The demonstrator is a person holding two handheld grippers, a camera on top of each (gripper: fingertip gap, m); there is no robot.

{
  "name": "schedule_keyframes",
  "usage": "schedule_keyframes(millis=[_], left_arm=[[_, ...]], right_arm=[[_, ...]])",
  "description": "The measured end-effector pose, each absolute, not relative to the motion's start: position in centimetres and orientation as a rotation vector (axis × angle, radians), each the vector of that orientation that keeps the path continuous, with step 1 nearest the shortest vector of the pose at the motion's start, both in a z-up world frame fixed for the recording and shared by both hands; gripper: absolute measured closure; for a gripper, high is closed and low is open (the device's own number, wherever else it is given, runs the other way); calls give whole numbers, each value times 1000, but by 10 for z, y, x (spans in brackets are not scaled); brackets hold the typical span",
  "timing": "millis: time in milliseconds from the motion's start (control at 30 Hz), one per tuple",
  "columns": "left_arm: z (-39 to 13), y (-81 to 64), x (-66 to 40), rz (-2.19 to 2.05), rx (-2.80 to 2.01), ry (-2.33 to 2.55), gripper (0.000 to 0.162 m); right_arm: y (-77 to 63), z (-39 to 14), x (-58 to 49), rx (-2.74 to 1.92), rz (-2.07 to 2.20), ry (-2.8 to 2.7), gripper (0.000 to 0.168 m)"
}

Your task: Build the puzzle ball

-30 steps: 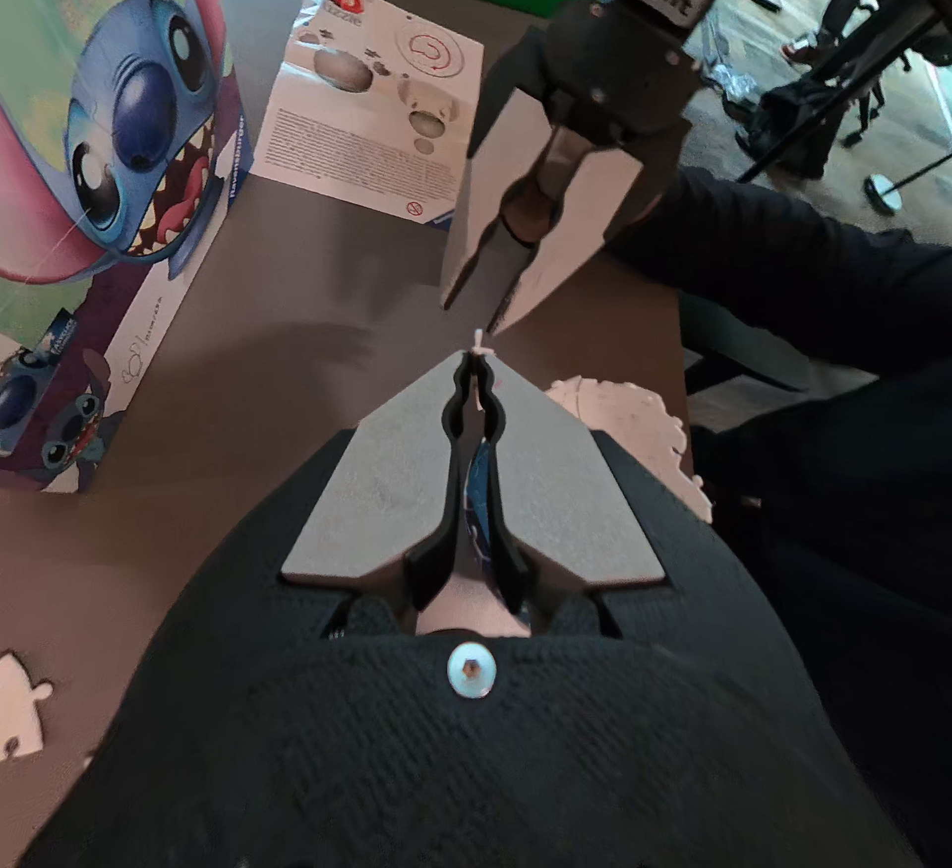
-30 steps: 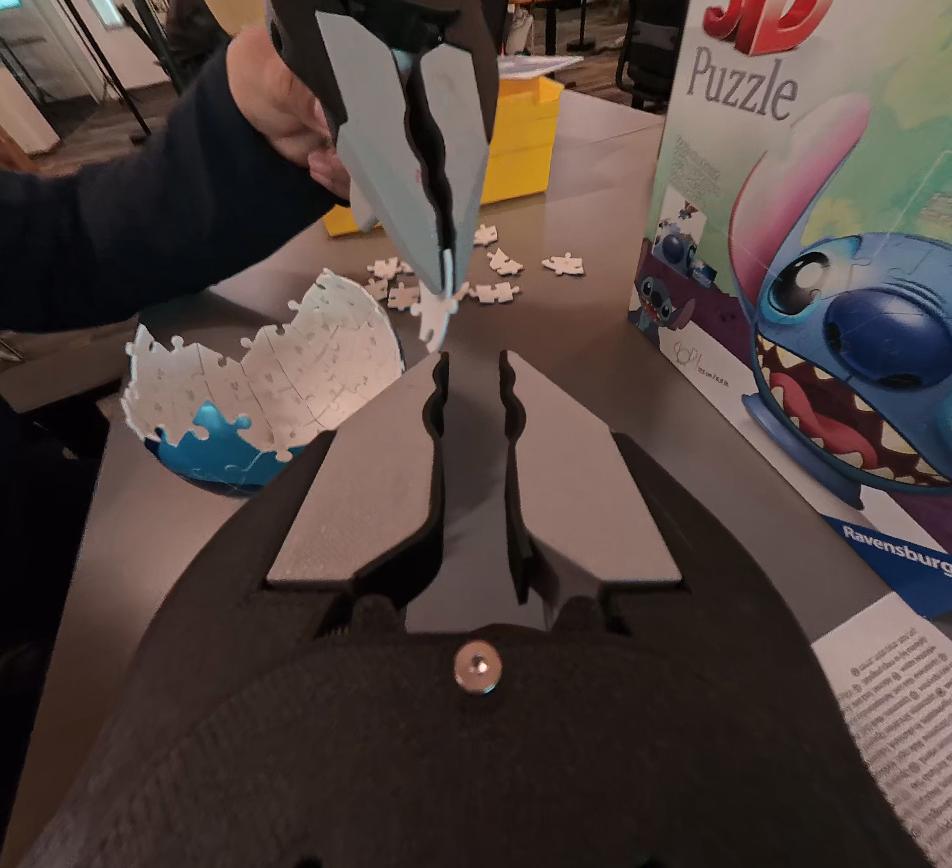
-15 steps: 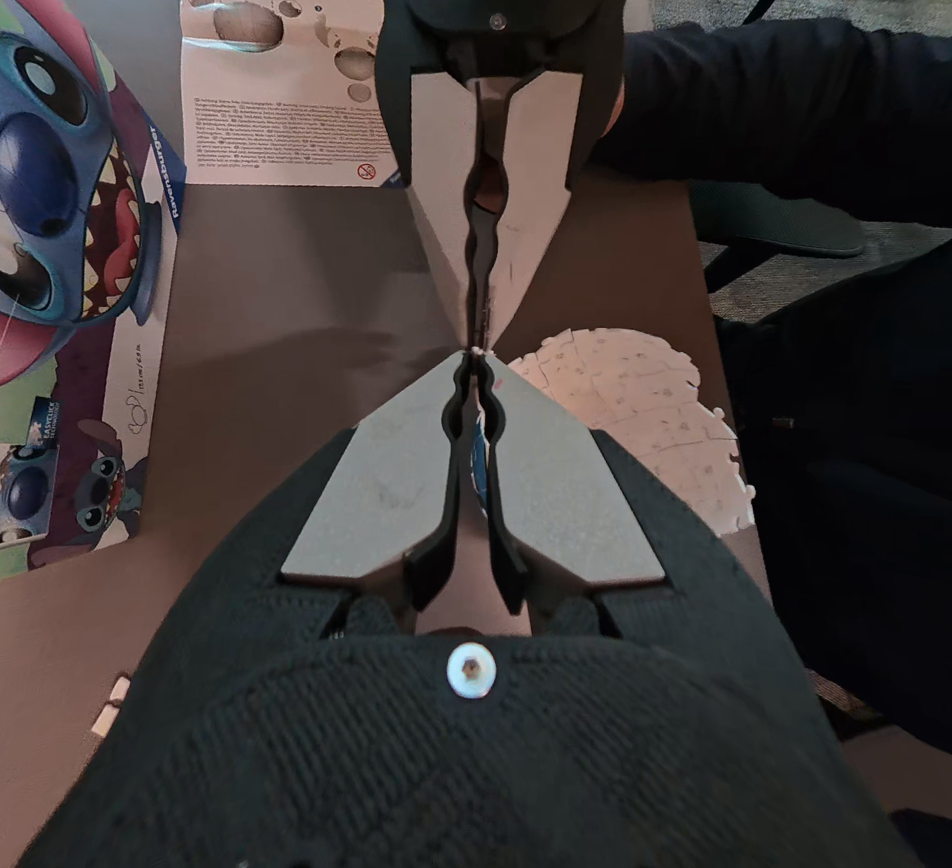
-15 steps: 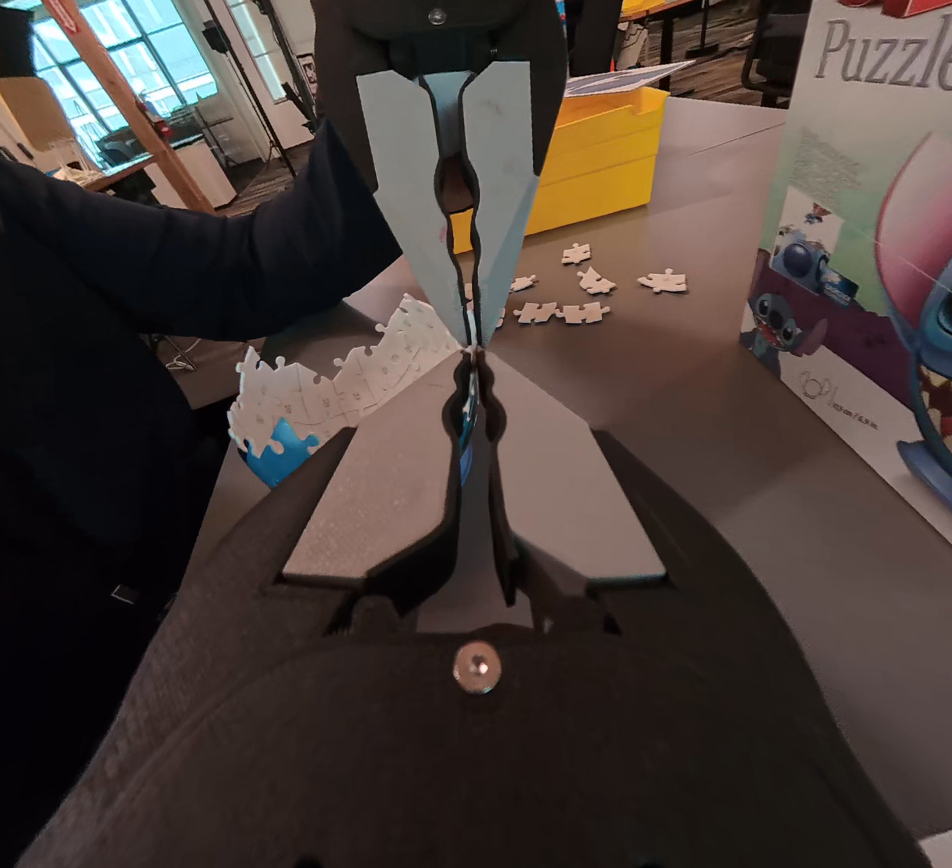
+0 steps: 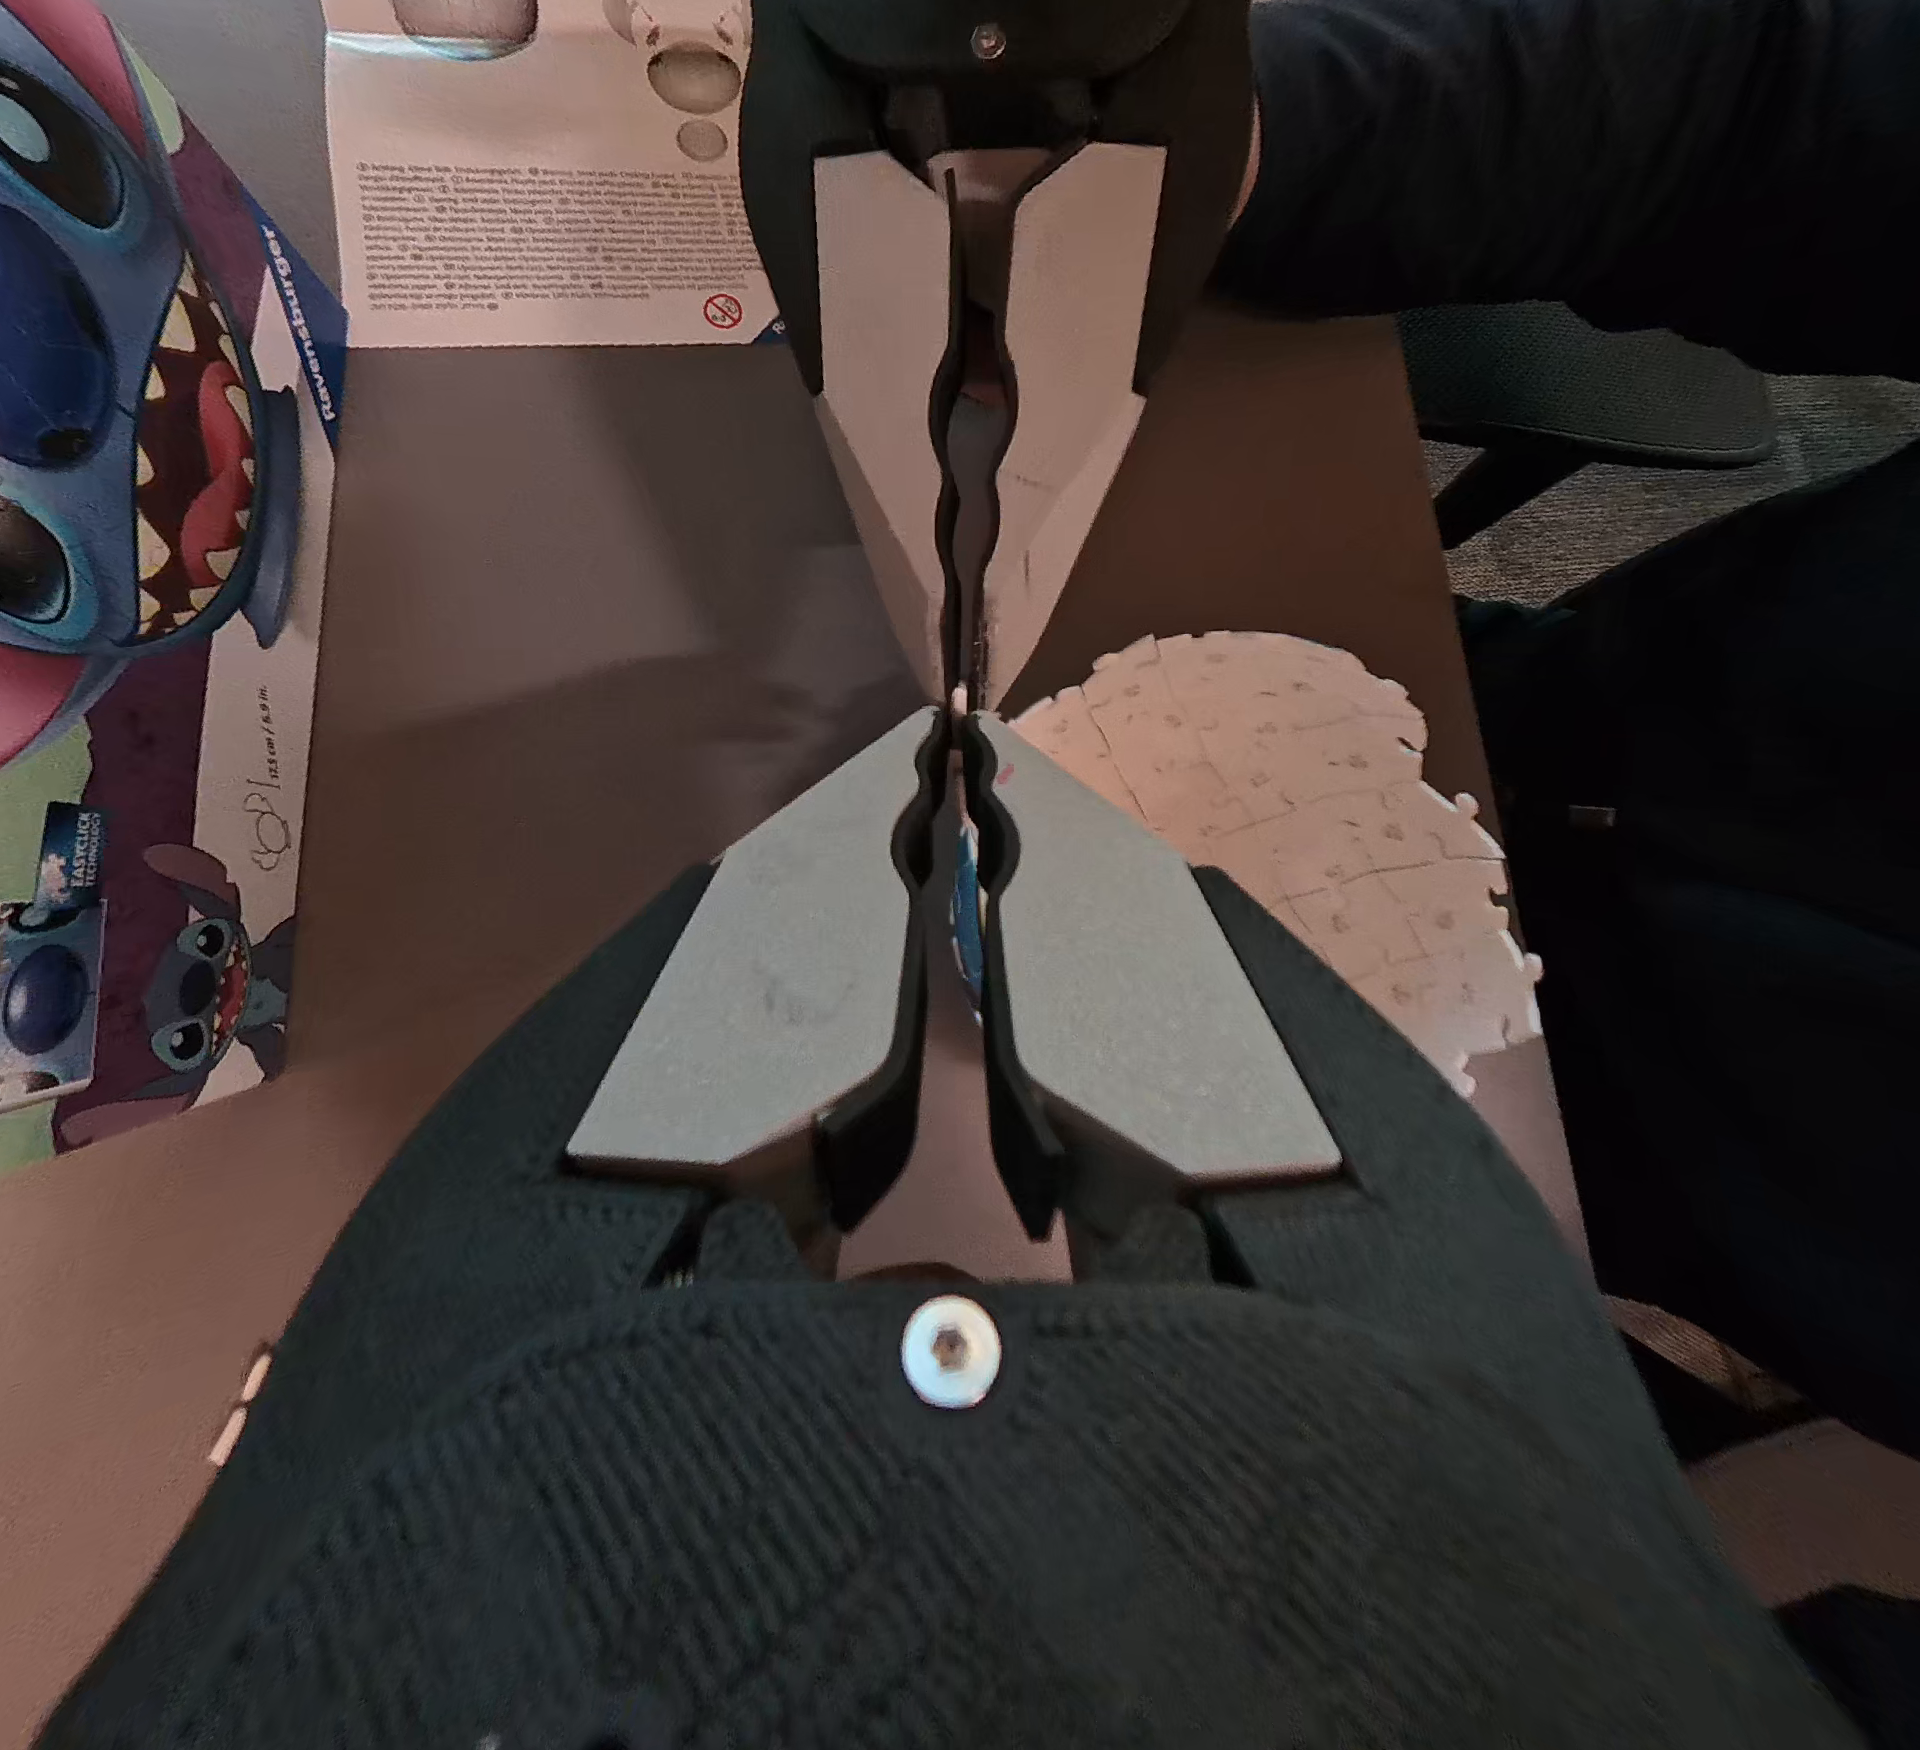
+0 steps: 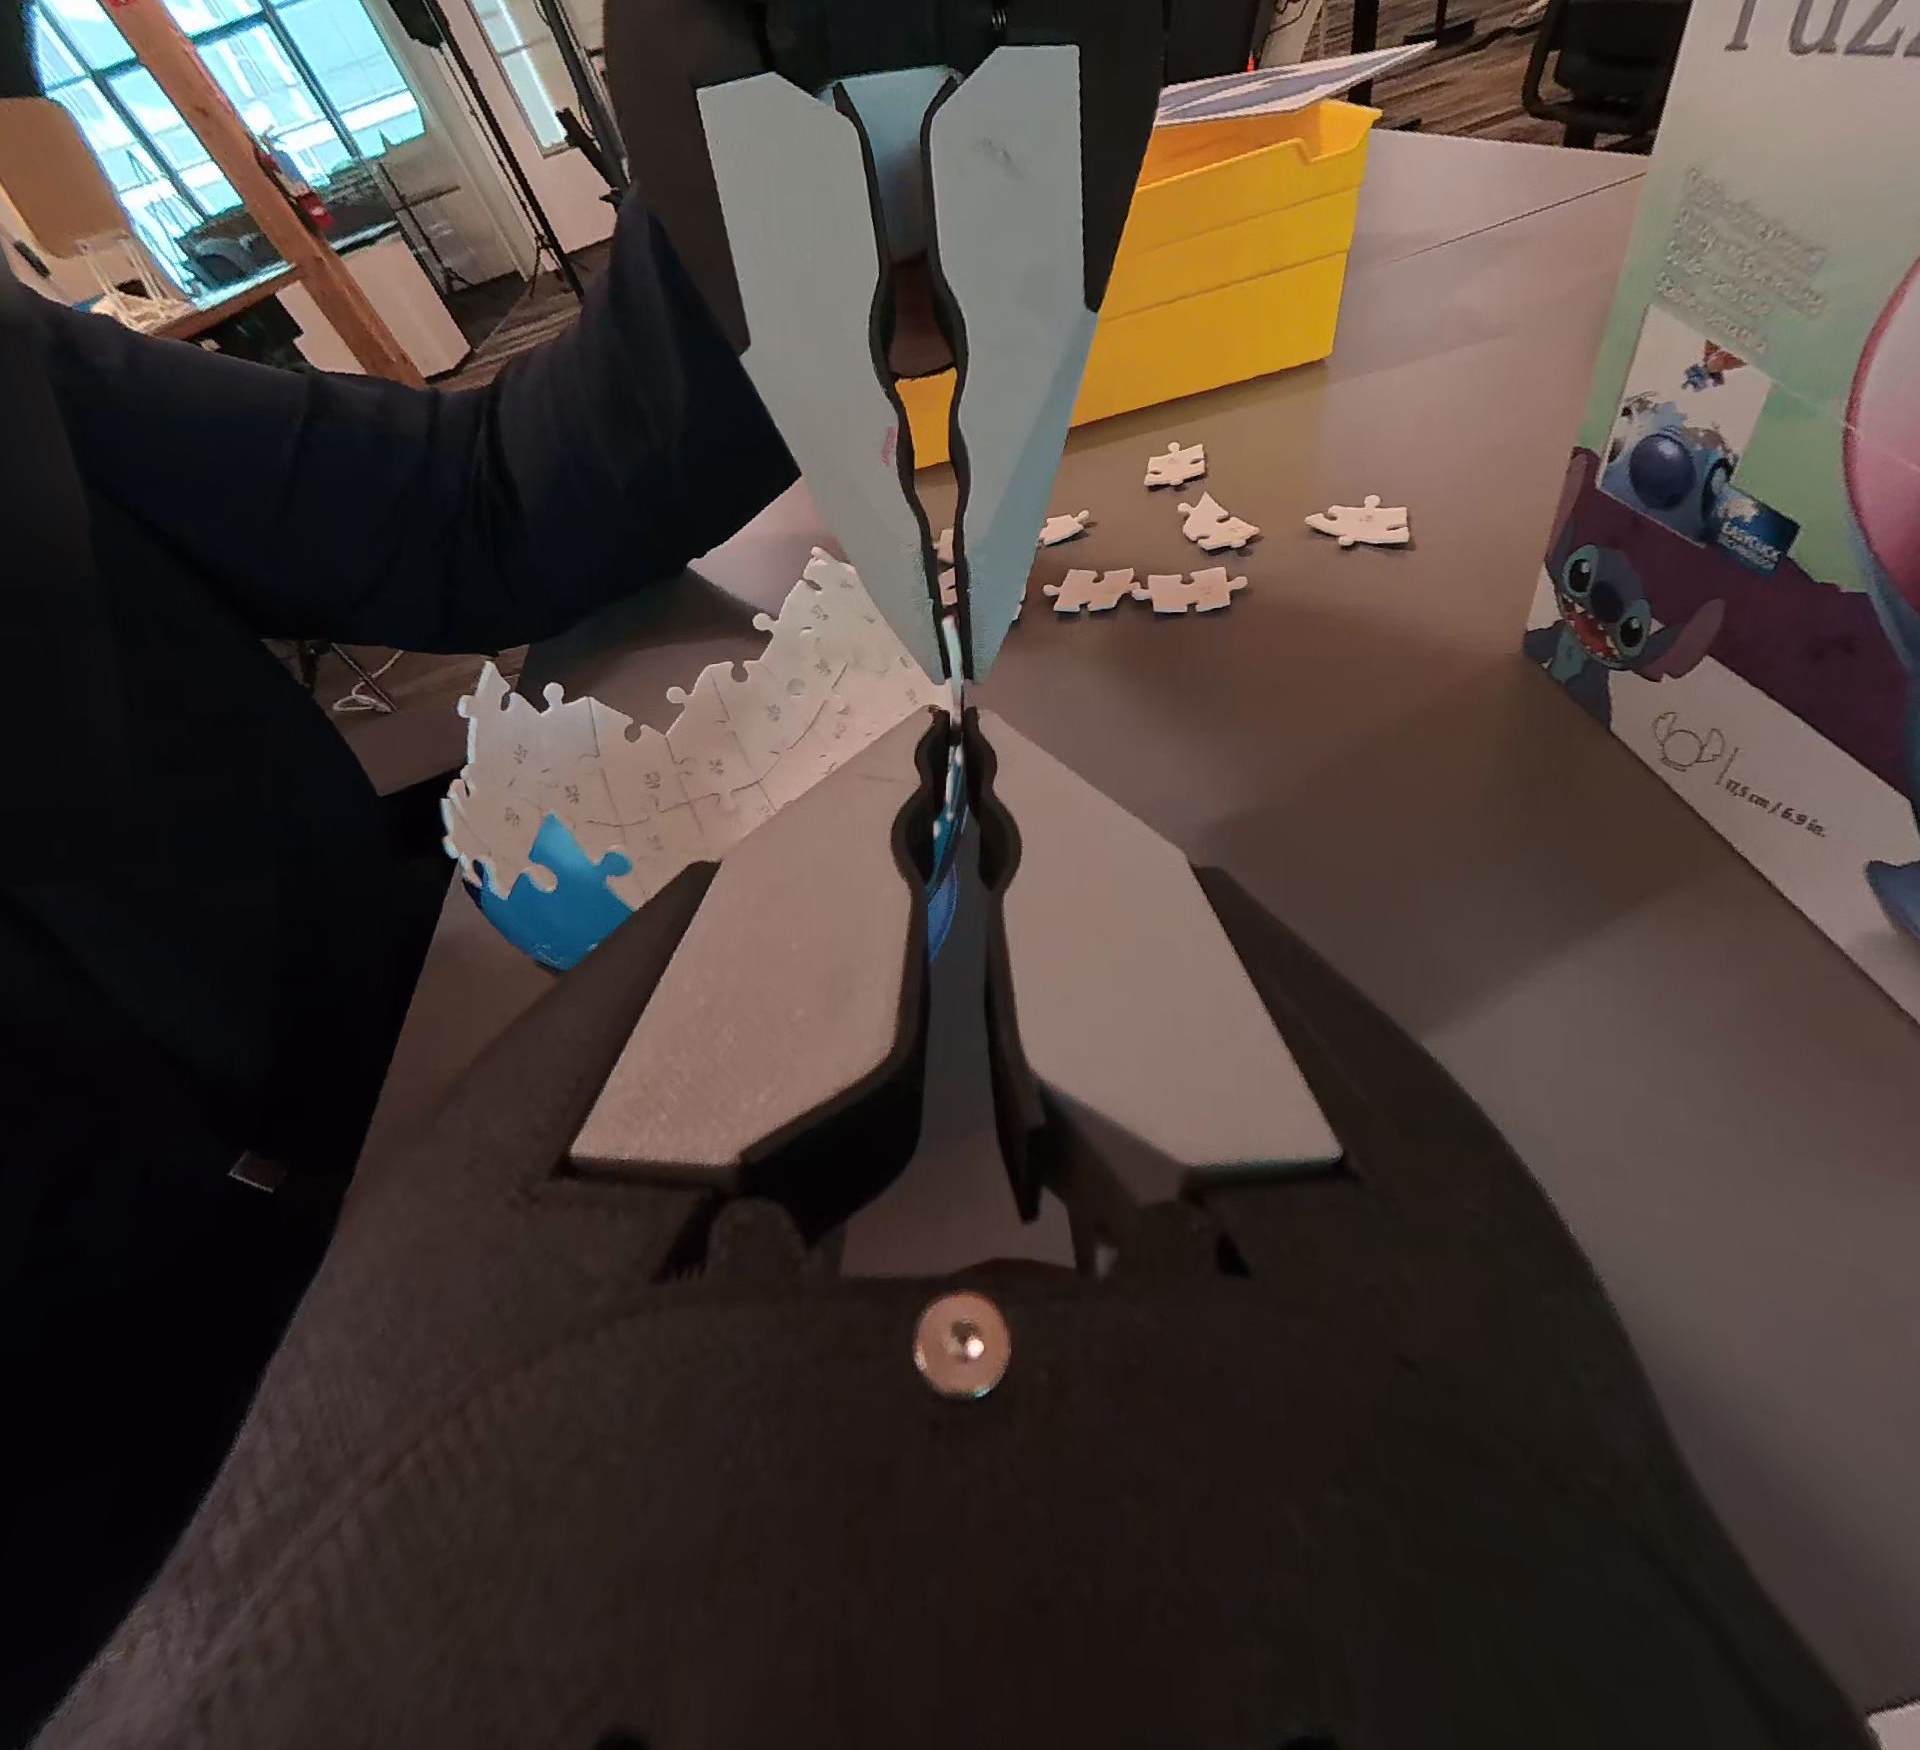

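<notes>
My left gripper (image 5: 954,713) and right gripper (image 6: 956,718) meet tip to tip above the table, and both are shut on one small puzzle piece (image 6: 949,646). Only its white edge shows between the tips, also in the left wrist view (image 5: 962,692); a blue sliver shows in the gap between the fingers. The right gripper (image 5: 966,677) faces me in the left wrist view, the left gripper (image 6: 951,666) in the right wrist view. The half-built puzzle ball (image 5: 1299,827), a white-inside, blue-outside bowl (image 6: 665,765), sits on the table just below.
The puzzle box (image 5: 125,453) stands at one side (image 6: 1766,453). An instruction sheet (image 5: 540,142) lies flat behind the right gripper. Several loose white pieces (image 6: 1195,588) lie before a yellow bin (image 6: 1226,266). The table edge (image 5: 1434,557) and a person's dark sleeve (image 5: 1558,142) are close by. Only a small space, under 4 cm, lies between the two pairs of fingers.
The right gripper, open a second ago, came tip to tip with the left one and shut on the piece. Both grippers now line up straight.
</notes>
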State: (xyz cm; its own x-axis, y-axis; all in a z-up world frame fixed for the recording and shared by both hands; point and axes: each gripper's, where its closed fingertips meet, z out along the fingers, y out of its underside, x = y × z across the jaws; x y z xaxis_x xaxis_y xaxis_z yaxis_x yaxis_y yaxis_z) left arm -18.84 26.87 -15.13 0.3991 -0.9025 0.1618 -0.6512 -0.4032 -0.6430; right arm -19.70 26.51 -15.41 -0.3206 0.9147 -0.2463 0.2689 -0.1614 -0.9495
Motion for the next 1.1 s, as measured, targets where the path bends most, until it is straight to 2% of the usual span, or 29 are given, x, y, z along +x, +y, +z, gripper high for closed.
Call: schedule_keyframes(millis=[1100], left_arm=[[-165,260,-194,-638,-2189,1435,162]], right_arm=[[260,-158,-198,-1352,1452,-1597,168]])
